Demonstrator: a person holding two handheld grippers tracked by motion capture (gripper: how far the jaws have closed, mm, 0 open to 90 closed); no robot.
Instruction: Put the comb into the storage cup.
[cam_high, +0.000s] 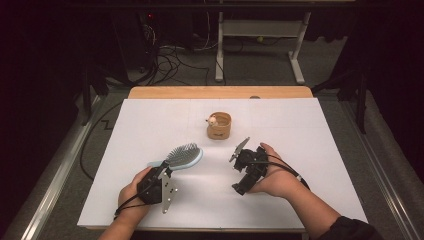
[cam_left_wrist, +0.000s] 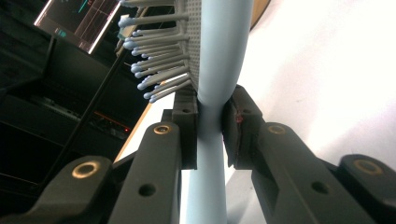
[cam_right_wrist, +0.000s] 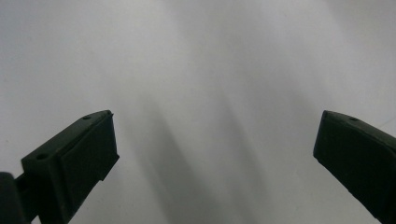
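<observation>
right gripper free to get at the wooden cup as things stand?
Probably yes. The right gripper has open, empty jaws, and bare white table lies between it and the wooden cup. The hairbrush, clamped in the left gripper, sits off to the side, not in the path.

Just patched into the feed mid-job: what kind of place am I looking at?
Probably a lab or recording workspace, not a home: a white-covered table in a dark room, loose cables on the floor behind it, a bare desk frame, and a lit monitor off to one side.
</observation>
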